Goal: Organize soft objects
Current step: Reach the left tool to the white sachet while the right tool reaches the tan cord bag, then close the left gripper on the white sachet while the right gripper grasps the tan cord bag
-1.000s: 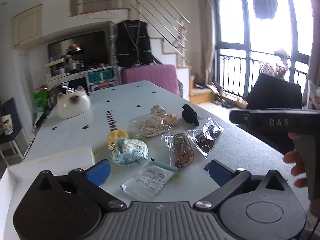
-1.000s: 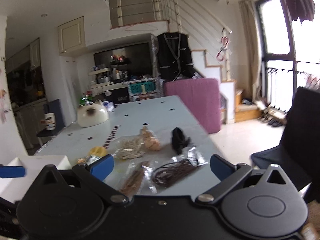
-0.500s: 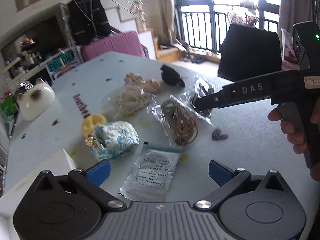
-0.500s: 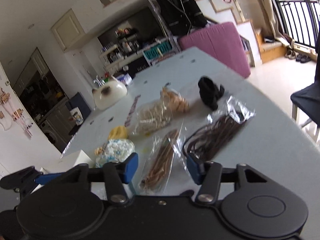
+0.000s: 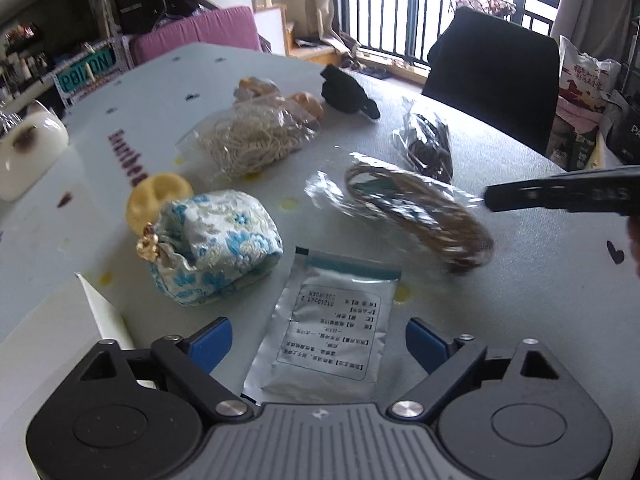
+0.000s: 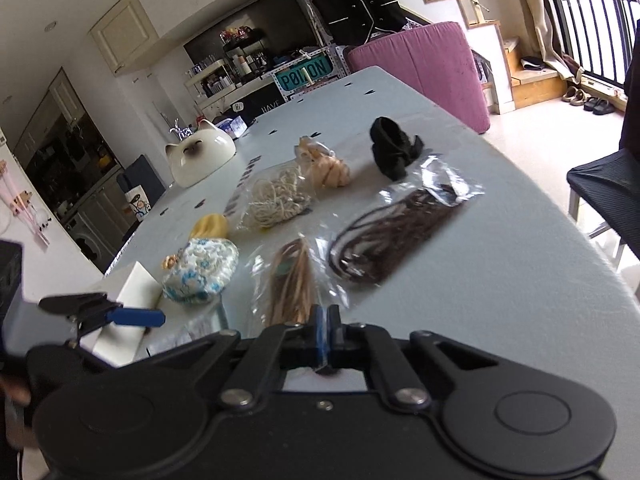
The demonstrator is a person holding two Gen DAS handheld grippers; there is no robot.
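The right gripper [image 6: 325, 334] is pinched shut on the near end of the tan string bag [image 6: 292, 284], which stretches straight away from it. The left gripper [image 5: 319, 343] is wide apart over the silver packet [image 5: 328, 332].

Pouch [image 5: 212, 246] left of sachet [image 5: 332, 320]

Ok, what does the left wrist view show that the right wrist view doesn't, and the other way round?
Only the left wrist view clearly shows the printed silver foil sachet between the open left tool.

Only the right wrist view shows the right tool shut on the clear bag of tan cords.

Both show the blue floral fabric pouch, the black cloth item and the white cat-shaped dish.
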